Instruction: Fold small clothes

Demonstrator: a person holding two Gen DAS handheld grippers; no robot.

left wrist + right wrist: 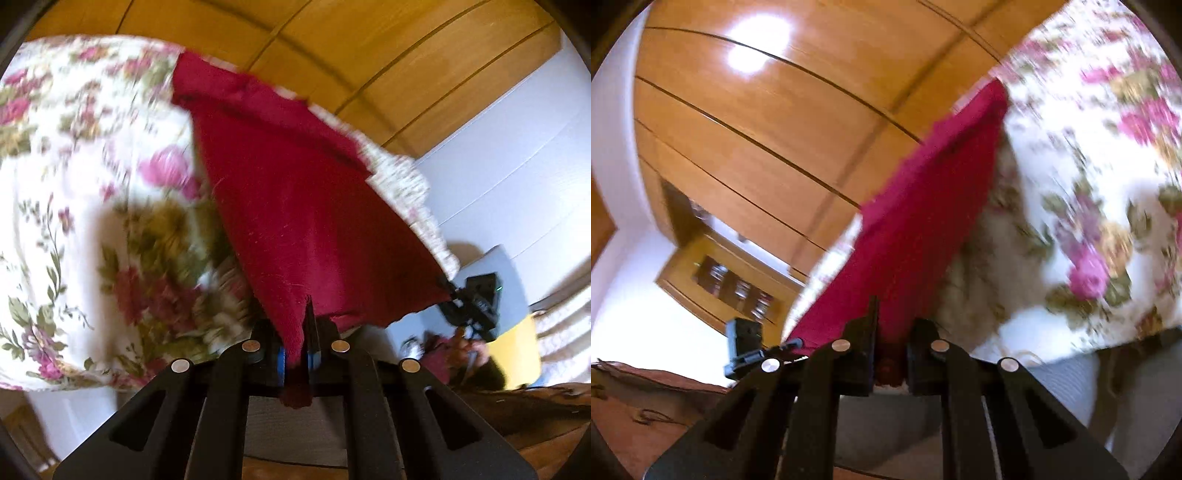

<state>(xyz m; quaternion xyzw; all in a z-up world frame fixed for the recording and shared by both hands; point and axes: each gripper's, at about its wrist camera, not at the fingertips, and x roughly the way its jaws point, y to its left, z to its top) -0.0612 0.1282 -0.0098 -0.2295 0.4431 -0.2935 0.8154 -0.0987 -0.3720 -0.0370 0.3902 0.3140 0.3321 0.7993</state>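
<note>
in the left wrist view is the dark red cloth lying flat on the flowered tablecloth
No, the dark red cloth is lifted off the flowered tablecloth, one corner pinched in the left gripper.

1. The left wrist view looks forward along the left gripper (301,354), whose two black fingers fill the lower edge, very close to the lens.
2. It faces a red cloth (314,221) stretched away over a floral tablecloth (74,184), with wooden panelling (369,44) beyond.
3. The right wrist view looks along the right gripper (892,354) in the same close way, tilted toward the panelling.
4. Both views share the red cloth, the floral tablecloth and the panelling; each also catches the other gripper at the cloth's far corner.
</note>
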